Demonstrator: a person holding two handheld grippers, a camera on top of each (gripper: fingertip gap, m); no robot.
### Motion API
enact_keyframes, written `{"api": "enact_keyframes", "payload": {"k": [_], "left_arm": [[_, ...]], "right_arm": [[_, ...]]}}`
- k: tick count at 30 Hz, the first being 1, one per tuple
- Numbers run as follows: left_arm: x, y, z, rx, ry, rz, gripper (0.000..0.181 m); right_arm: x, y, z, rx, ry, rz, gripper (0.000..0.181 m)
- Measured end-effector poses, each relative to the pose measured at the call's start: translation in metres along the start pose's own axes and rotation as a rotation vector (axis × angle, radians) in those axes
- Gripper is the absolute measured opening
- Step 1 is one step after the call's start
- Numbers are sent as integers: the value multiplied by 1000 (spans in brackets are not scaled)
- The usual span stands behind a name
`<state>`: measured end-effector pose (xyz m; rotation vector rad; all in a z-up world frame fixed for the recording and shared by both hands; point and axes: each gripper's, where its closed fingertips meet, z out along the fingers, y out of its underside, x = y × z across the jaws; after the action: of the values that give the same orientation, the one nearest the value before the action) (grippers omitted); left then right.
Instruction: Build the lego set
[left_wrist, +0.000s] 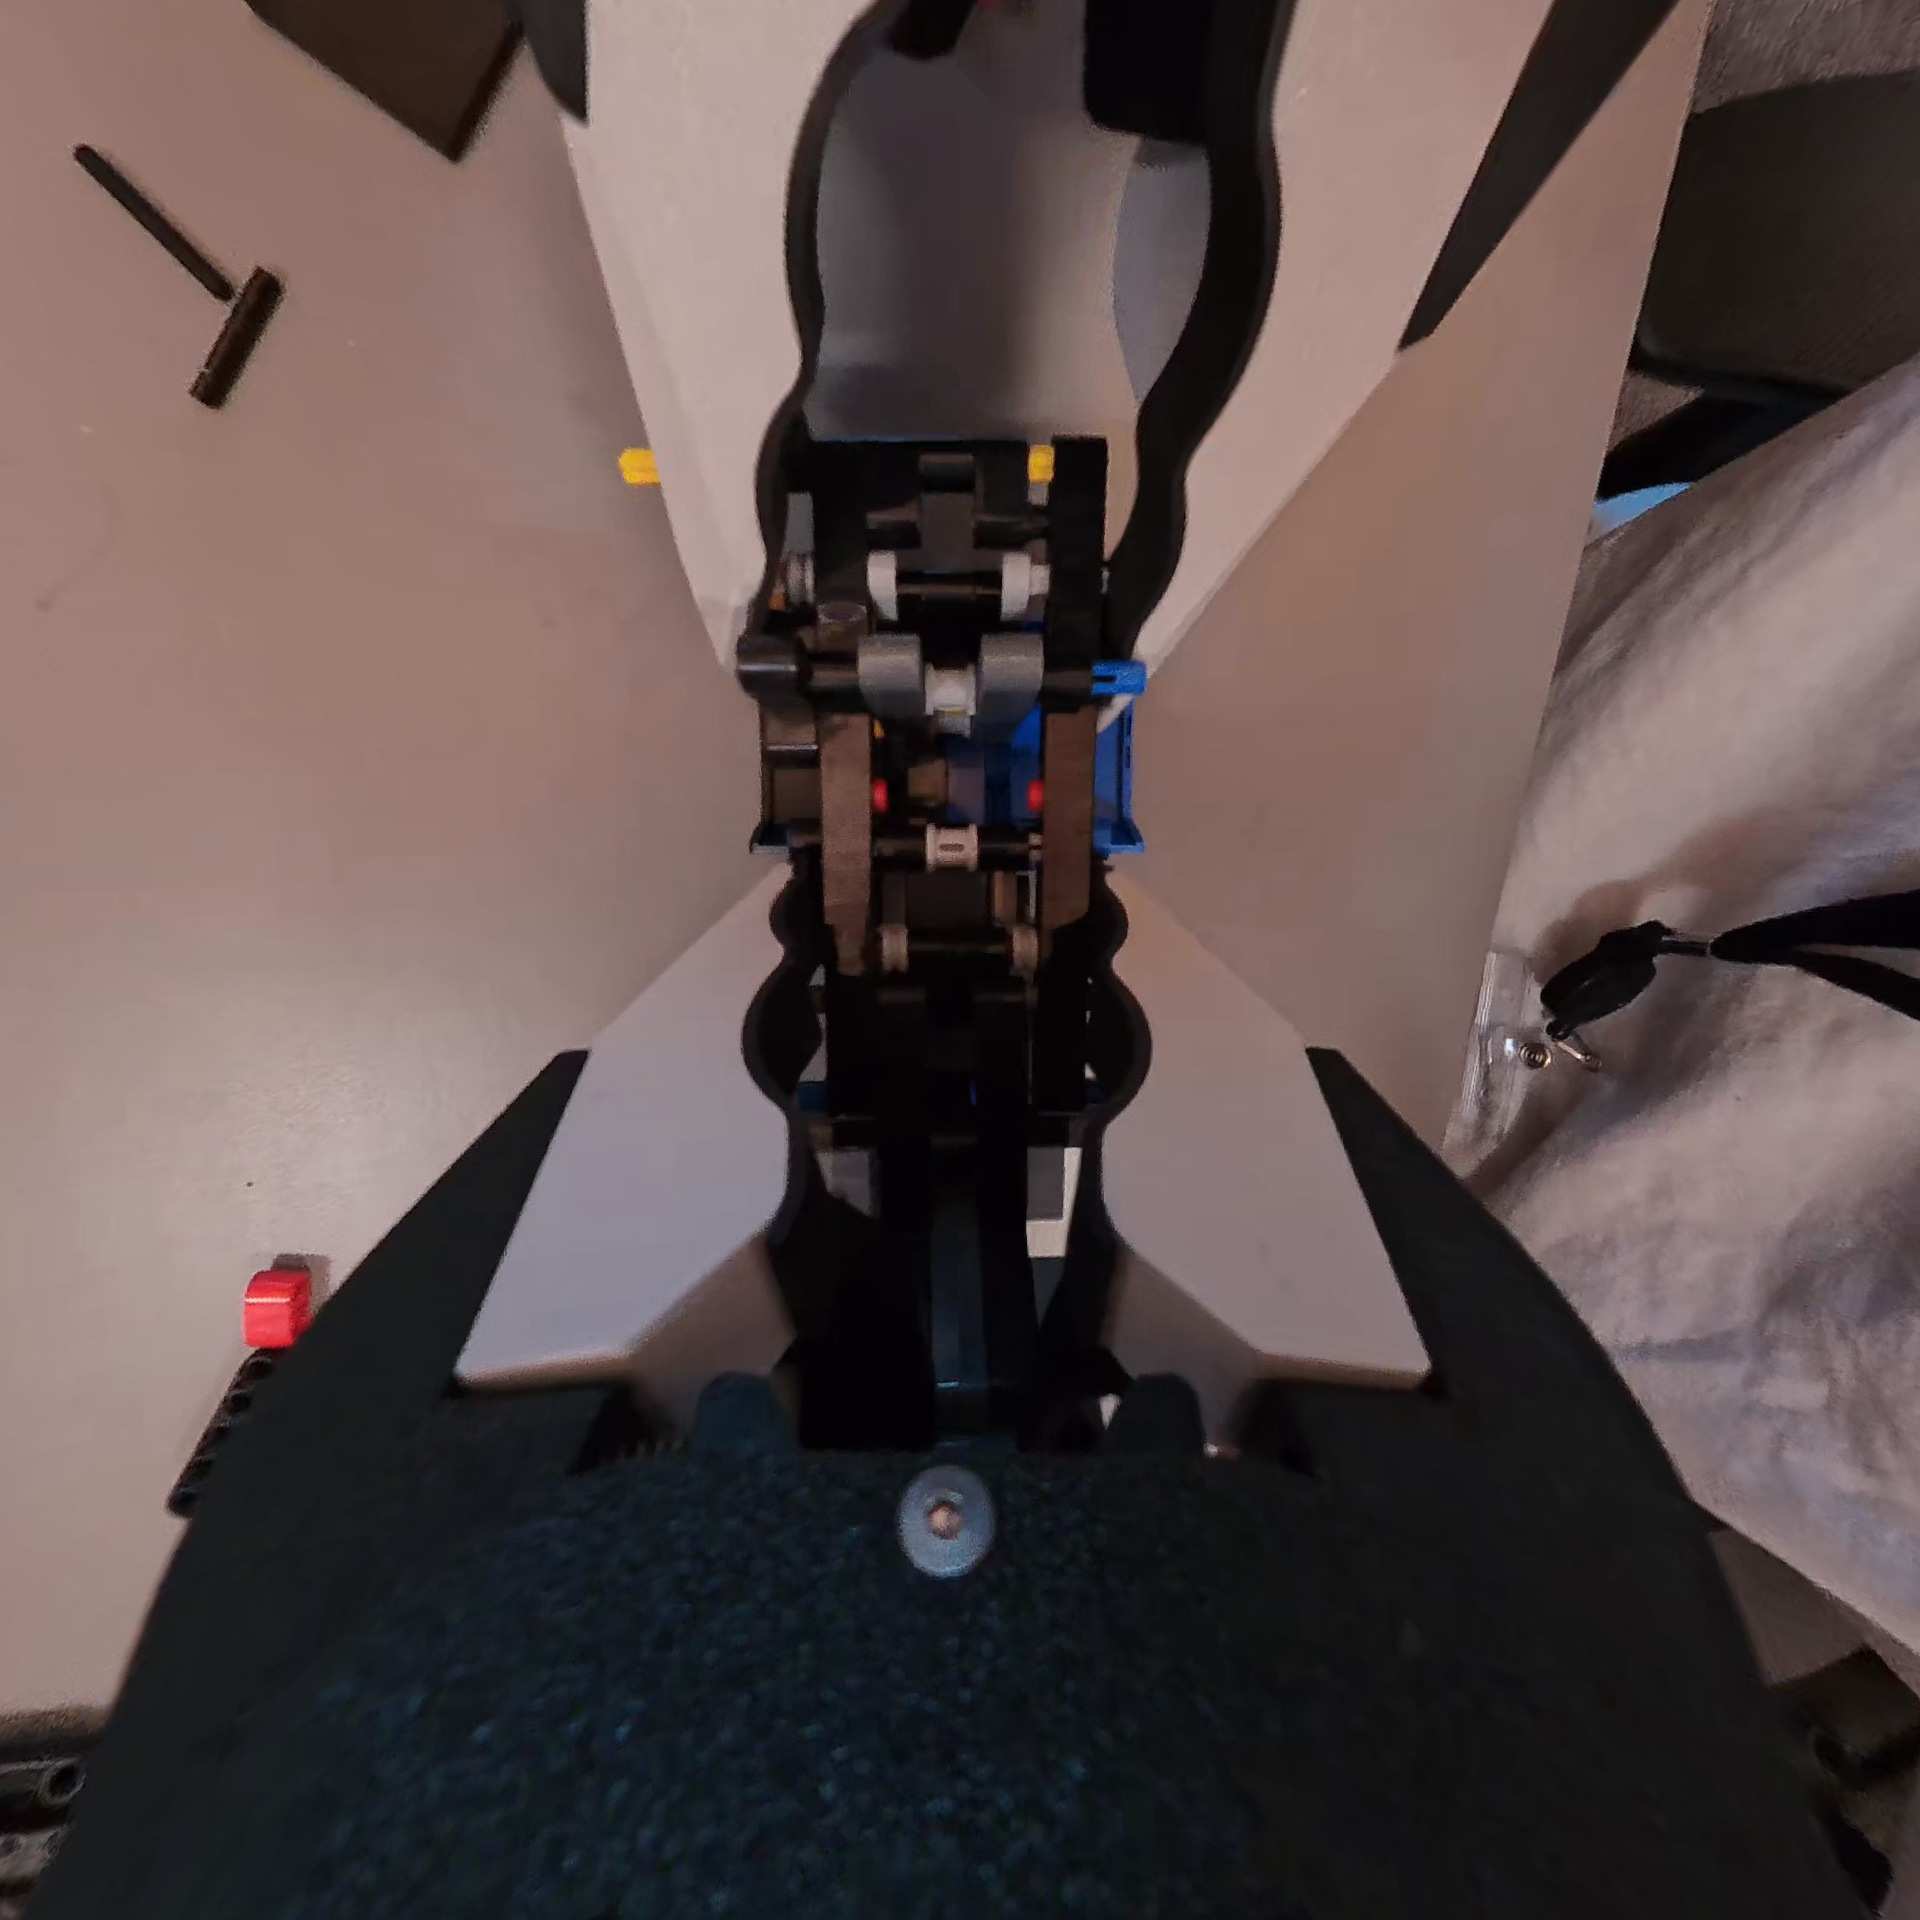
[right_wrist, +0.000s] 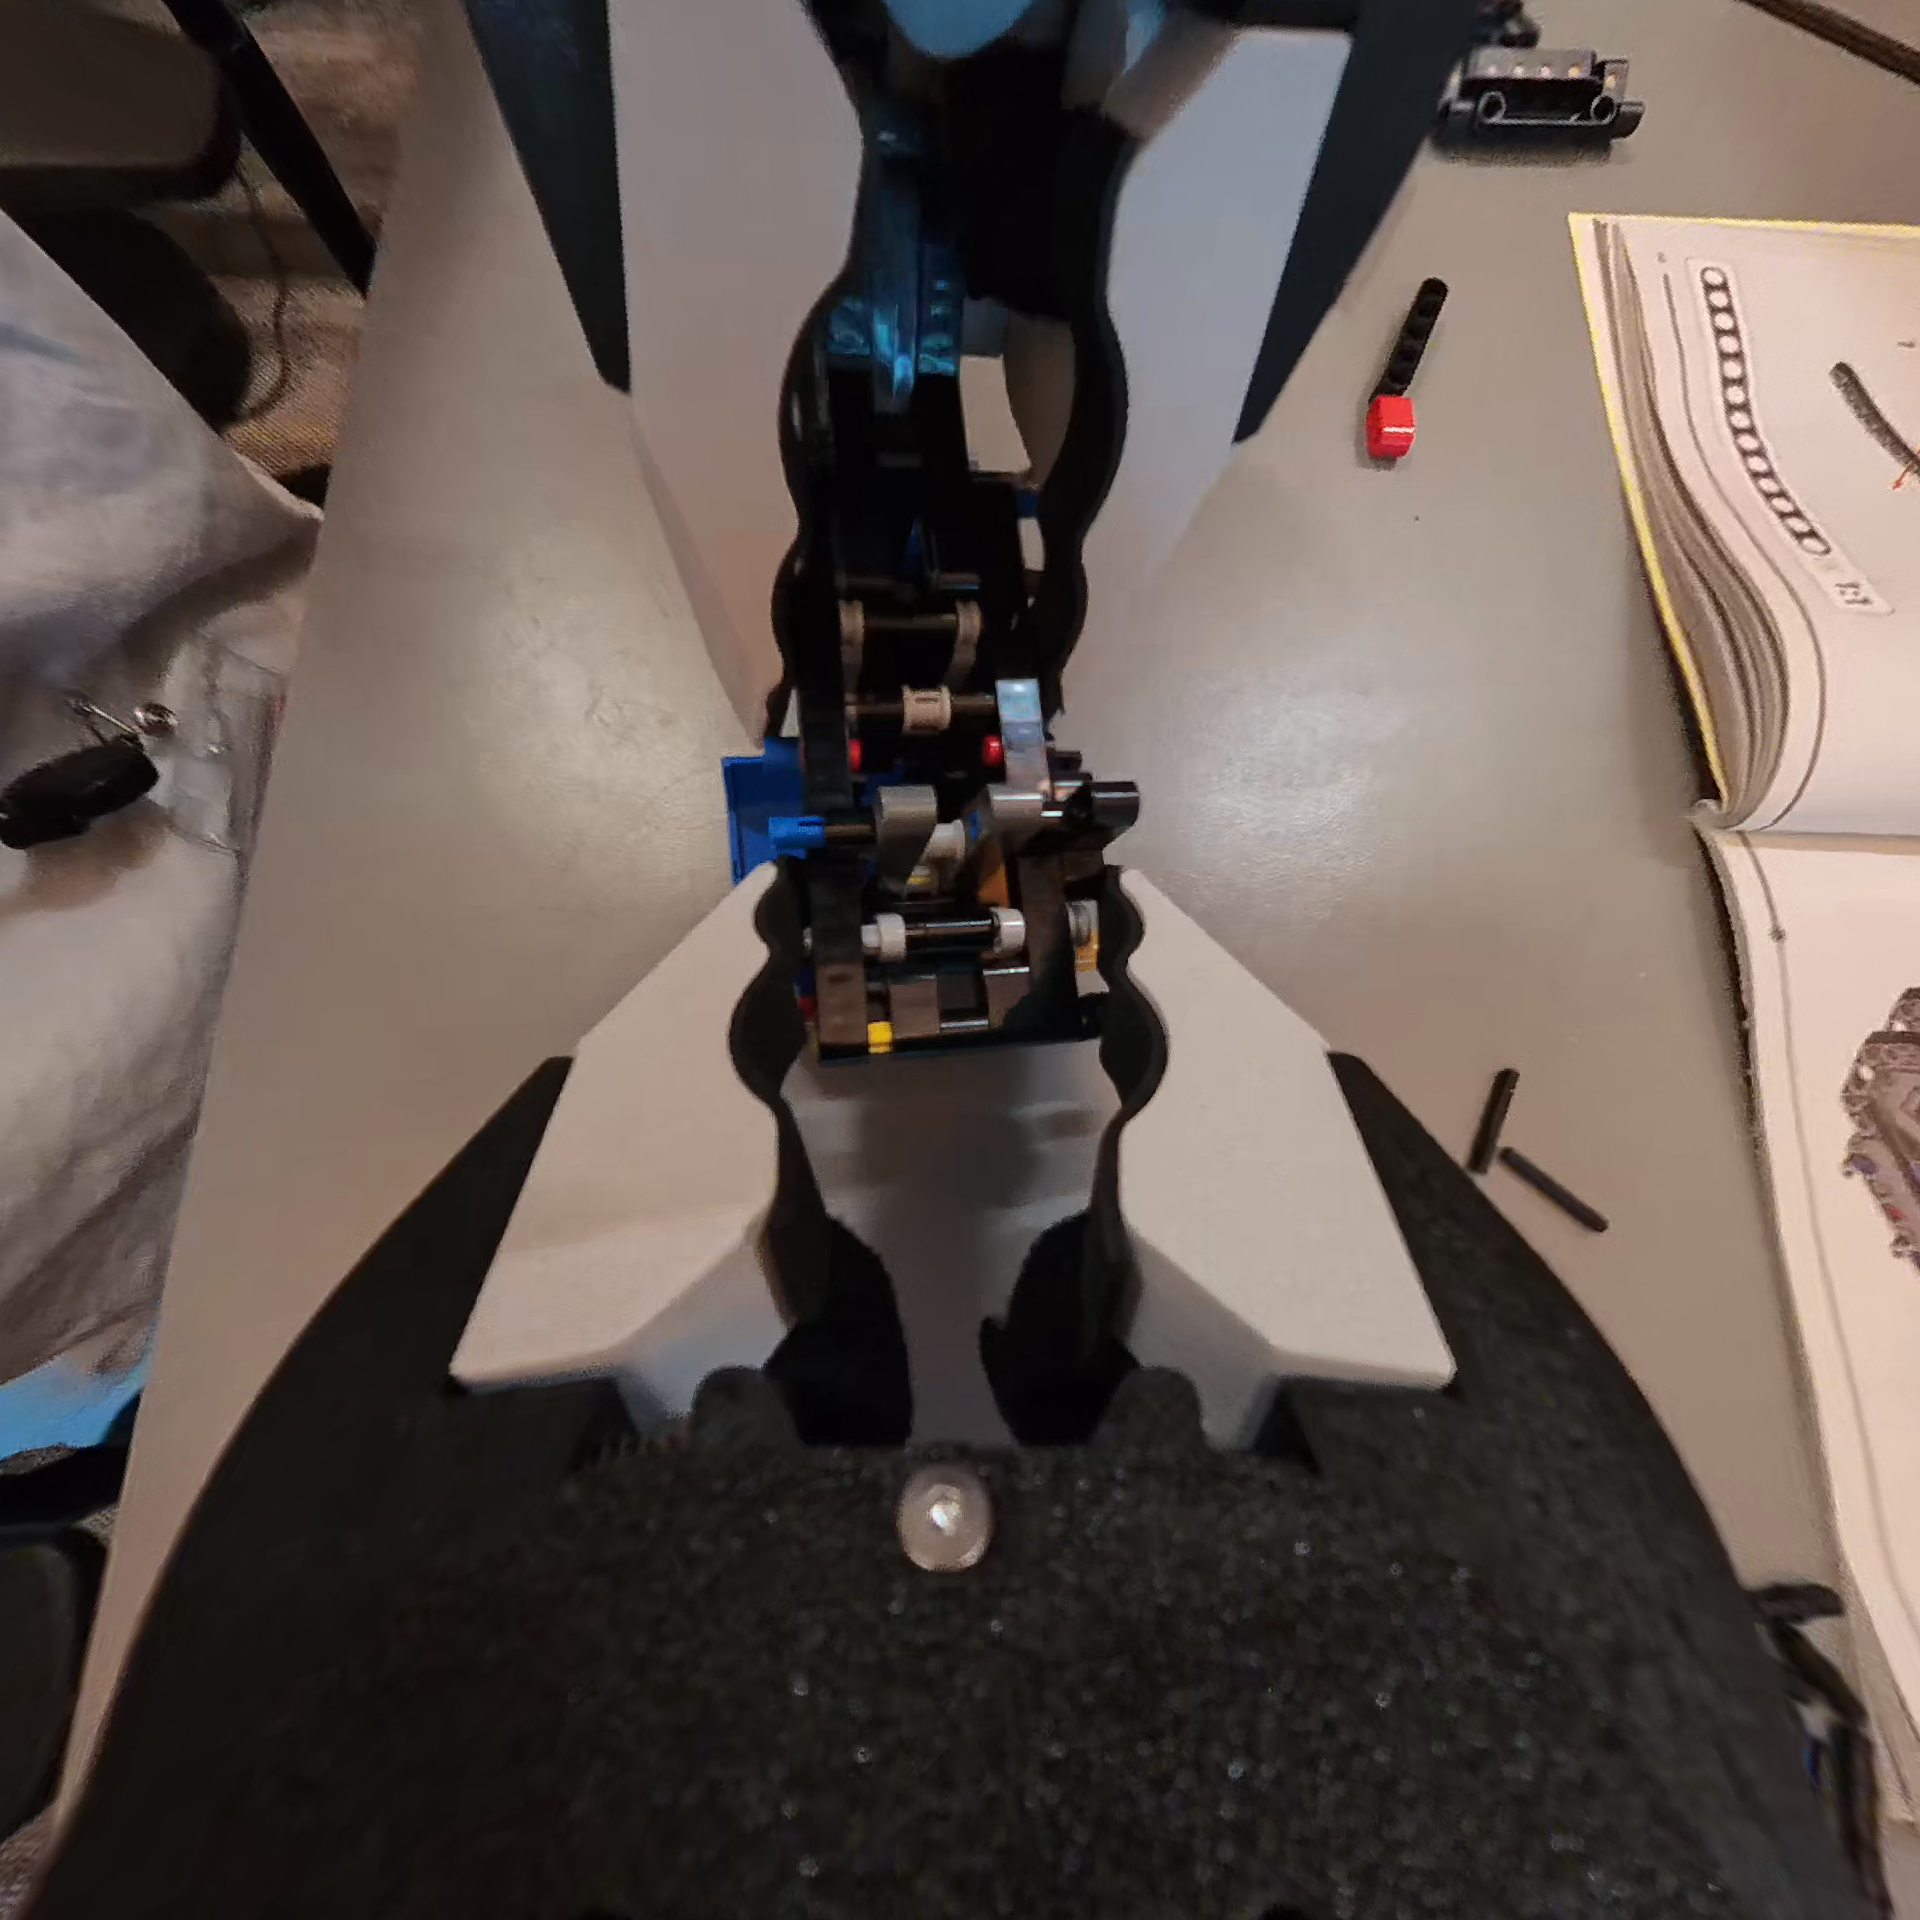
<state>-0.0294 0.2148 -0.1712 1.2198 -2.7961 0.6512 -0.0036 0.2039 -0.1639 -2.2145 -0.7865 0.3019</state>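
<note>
A black lego assembly (left_wrist: 945, 727) with grey, white, red and blue parts is held off the grey table (left_wrist: 312, 831) between both grippers, end to end. My left gripper (left_wrist: 948, 894) is shut on its near end in the left wrist view, and the right gripper (left_wrist: 940, 623) comes from the top, shut on the far end. In the right wrist view my right gripper (right_wrist: 948, 883) is shut on the assembly (right_wrist: 935, 831), and the left gripper (right_wrist: 920, 717) grips it from above. A blue panel (right_wrist: 750, 810) sticks out on one side.
Loose on the table: two black axles (left_wrist: 166, 229), a yellow pin (left_wrist: 637, 465), a red piece (left_wrist: 277, 1306) by a black beam (right_wrist: 1413, 338), two more axles (right_wrist: 1553, 1190). An open instruction booklet (right_wrist: 1766, 520) lies right. A person's grey garment (left_wrist: 1714, 935) with a lanyard clip (left_wrist: 1590, 977) borders the table. My left and right fingertips are right by each other. The red piece (left_wrist: 277, 1306) is about equally far from each gripper, around 15 cm. The right camera catches it too, in the right wrist view (right_wrist: 1392, 425).
</note>
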Motion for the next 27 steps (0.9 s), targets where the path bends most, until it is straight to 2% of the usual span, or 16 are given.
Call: {"api": "enact_keyframes", "payload": {"k": [4, 6, 8, 18, 27], "left_arm": [[6, -1, -2, 28, 10, 1, 48], [8, 0, -3, 17, 10, 9, 48], [9, 1, -2, 4, 14, 8, 48], [8, 1, -1, -71, -19, 69, 44], [9, -3, -1, -16, 42, 26, 46]], "right_arm": [[-12, -3, -4, 0, -62, 1, 66], [-12, -6, -8, 9, -78, 23, 64], [-11, -3, -8, -9, -80, 32, 54], [-11, 0, -7, -57, -6, -54, 50], [-10, 1, -9, -18, -24, 26, 51]]}}
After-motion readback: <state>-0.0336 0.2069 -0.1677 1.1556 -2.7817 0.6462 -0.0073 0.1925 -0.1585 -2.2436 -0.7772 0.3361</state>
